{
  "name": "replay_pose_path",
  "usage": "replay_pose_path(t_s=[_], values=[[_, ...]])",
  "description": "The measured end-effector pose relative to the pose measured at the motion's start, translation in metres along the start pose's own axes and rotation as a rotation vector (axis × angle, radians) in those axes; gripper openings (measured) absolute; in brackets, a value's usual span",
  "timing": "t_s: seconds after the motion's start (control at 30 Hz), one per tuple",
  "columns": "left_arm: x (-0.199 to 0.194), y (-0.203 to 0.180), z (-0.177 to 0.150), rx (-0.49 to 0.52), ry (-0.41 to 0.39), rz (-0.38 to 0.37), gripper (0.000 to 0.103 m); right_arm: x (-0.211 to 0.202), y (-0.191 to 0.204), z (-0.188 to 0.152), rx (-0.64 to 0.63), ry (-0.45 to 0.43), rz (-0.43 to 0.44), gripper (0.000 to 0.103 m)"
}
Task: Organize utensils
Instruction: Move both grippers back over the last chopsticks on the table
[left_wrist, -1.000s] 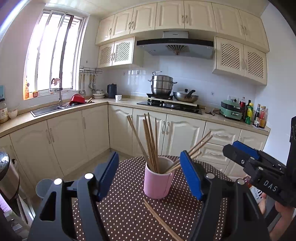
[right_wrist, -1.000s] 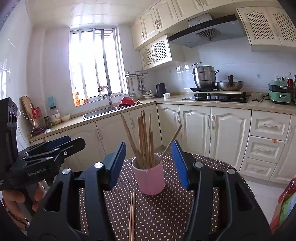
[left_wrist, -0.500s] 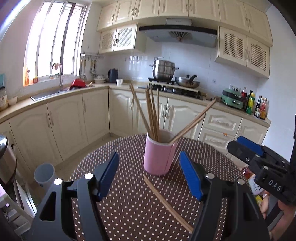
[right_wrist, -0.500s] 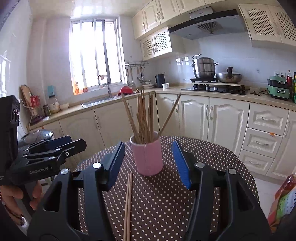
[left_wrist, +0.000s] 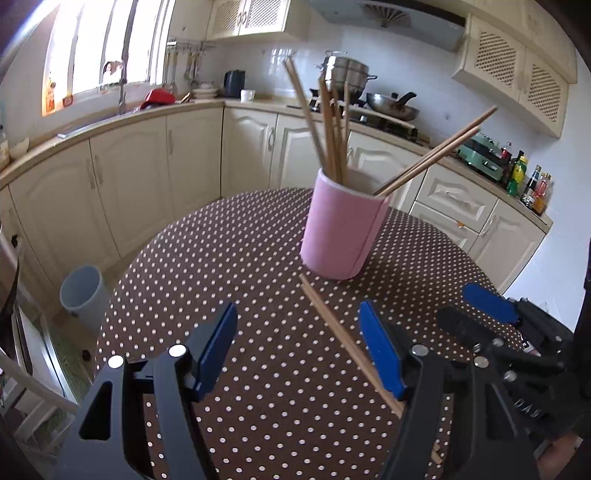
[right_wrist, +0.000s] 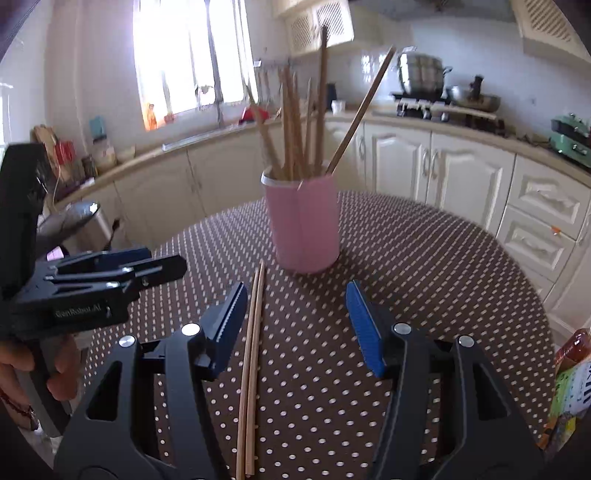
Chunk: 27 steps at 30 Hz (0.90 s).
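A pink cup (left_wrist: 341, 229) (right_wrist: 303, 221) stands upright on a round table with a brown polka-dot cloth (left_wrist: 240, 258) (right_wrist: 424, 258). Several wooden chopsticks (left_wrist: 332, 122) (right_wrist: 295, 122) stand in it. A loose pair of chopsticks (left_wrist: 343, 338) (right_wrist: 253, 332) lies flat on the cloth in front of the cup. My left gripper (left_wrist: 299, 343) is open and empty above the cloth, with the loose pair near its right finger. My right gripper (right_wrist: 295, 321) is open and empty, with the pair lying beside its left finger.
Cream kitchen cabinets and a countertop (left_wrist: 110, 122) curve behind the table, with a sink, pots and a stove. A grey bin (left_wrist: 83, 291) stands on the floor at the left. A packet and bottle (right_wrist: 570, 384) are at the table's right edge.
Both grippers have tilted down and moved closer to the table. The cup and loose chopsticks now sit larger and nearer. Both stay open.
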<state>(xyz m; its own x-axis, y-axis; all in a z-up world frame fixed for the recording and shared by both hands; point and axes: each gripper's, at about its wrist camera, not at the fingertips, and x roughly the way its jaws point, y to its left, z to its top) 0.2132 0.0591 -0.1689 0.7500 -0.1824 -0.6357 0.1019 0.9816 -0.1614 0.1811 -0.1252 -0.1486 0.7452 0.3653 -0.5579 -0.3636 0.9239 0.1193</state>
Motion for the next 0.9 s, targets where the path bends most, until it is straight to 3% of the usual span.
replay_pose_path(t_s=[0.17, 0.33, 0.67, 0.9], values=[[0.011, 0.012, -0.002, -0.042, 0.027, 0.001, 0.067, 0.027, 0.01, -0.002, -0.033, 0.118, 0.025, 0.056], [0.018, 0.017, -0.001, -0.056, 0.038, -0.001, 0.067, 0.042, 0.018, -0.004, -0.065, 0.171, 0.03, 0.055], [0.027, 0.024, 0.001, -0.071, 0.052, 0.005, 0.067, 0.075, 0.027, -0.009, -0.128, 0.258, -0.023, 0.051], [0.033, 0.025, 0.002, -0.07, 0.066, 0.004, 0.067, 0.083, 0.024, -0.007, -0.128, 0.266, -0.037, 0.05]])
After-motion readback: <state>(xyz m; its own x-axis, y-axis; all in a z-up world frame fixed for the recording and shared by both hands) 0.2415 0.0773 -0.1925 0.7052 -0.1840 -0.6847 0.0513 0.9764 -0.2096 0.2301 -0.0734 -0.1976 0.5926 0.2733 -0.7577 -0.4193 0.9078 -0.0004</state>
